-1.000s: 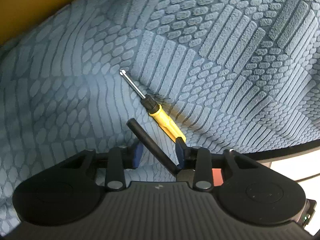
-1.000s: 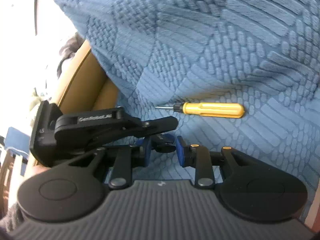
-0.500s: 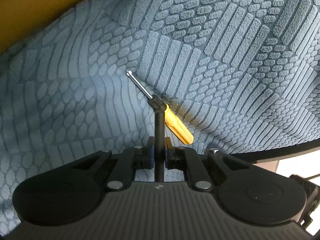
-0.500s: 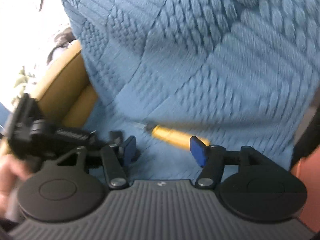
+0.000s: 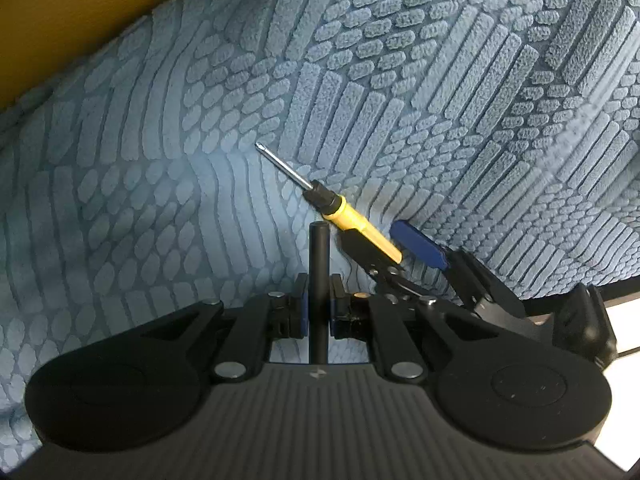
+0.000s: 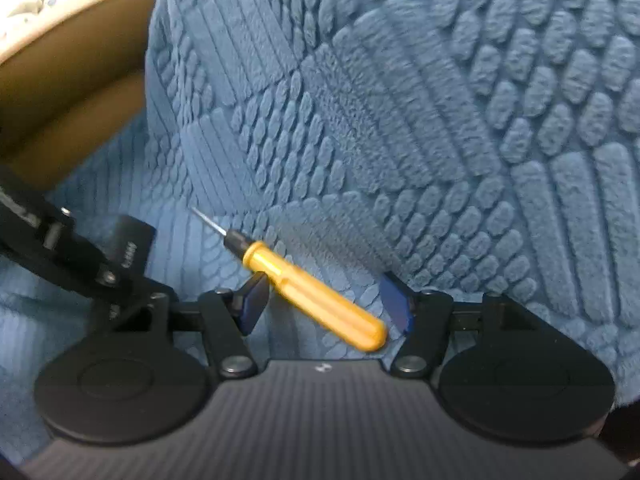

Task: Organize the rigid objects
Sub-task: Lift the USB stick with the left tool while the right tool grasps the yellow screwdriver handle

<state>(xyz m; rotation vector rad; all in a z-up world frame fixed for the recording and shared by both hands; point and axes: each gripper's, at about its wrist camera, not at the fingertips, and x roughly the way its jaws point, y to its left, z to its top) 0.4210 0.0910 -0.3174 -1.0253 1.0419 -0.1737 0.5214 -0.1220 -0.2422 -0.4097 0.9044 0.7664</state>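
Note:
A yellow-handled screwdriver (image 5: 352,220) lies on blue textured fabric (image 5: 160,160). My left gripper (image 5: 319,308) is shut on a thin black rod (image 5: 319,264) that stands upright between its pads, just left of the screwdriver. My right gripper (image 6: 328,304) is open, its blue pads (image 6: 394,300) on either side of the screwdriver (image 6: 316,292) handle without closing on it. In the left wrist view the right gripper (image 5: 408,252) shows around the handle's end. The left gripper shows in the right wrist view (image 6: 100,256) at the left.
The fabric rises in a bulging fold (image 6: 440,120) behind the screwdriver. A tan-brown surface (image 6: 68,80) shows at the upper left of the right wrist view and in the left wrist view (image 5: 60,8). A bright area (image 5: 624,320) lies past the fabric's right edge.
The rod passed from my right gripper to my left, which closed on it. My right gripper opened and moved to straddle the screwdriver handle.

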